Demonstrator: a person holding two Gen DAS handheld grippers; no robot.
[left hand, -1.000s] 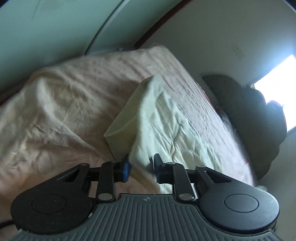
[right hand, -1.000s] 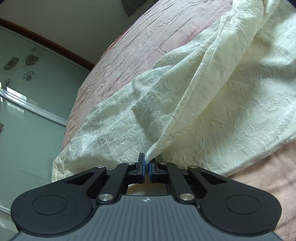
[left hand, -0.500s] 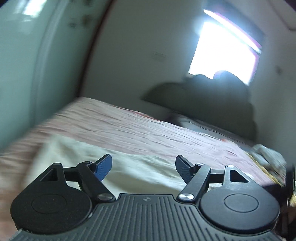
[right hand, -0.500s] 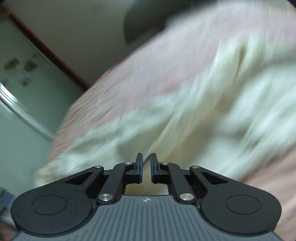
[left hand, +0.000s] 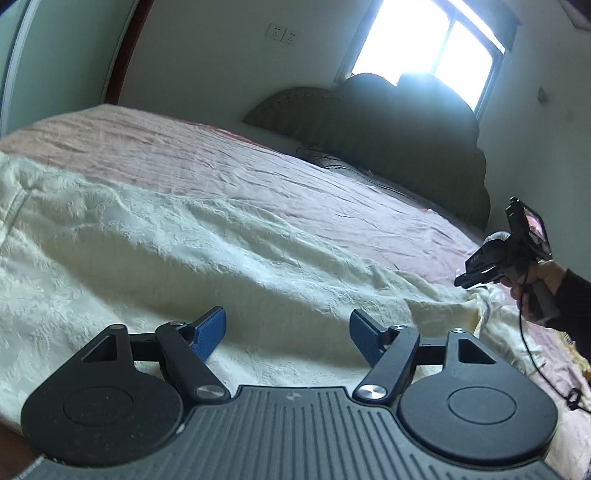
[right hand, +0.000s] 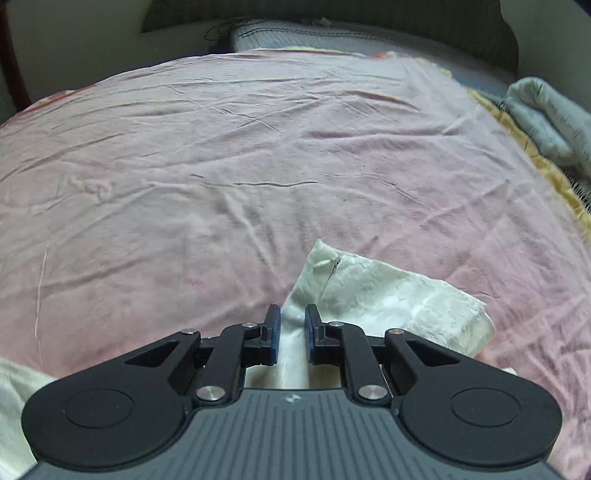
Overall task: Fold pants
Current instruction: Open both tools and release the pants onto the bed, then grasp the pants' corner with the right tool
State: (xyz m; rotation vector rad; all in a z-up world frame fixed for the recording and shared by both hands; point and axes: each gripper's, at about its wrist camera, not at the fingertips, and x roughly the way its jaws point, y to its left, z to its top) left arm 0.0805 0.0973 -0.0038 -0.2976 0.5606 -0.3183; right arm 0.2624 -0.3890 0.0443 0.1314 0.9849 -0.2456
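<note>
My left gripper (left hand: 288,334) gapes empty; my right gripper's (right hand: 292,334) jaws have just been parting around the soft, limp cream embossed-cotton pants (right hand: 373,295); I'd pinch hems

1. One pair of cream pants (left hand: 192,258), spread flat.
2. One pink bedsheet (right hand: 258,155).
3. Two grippers: left gripper (left hand: 288,332), right gripper (right hand: 292,334).
4. One hand (left hand: 532,291) in view.
5. One window (left hand: 428,48).
6. Two wall sockets (left hand: 282,33).
7. One dark headboard (left hand: 388,122).
8. One grey-blue cloth (right hand: 550,118) at bed edge.
</note>
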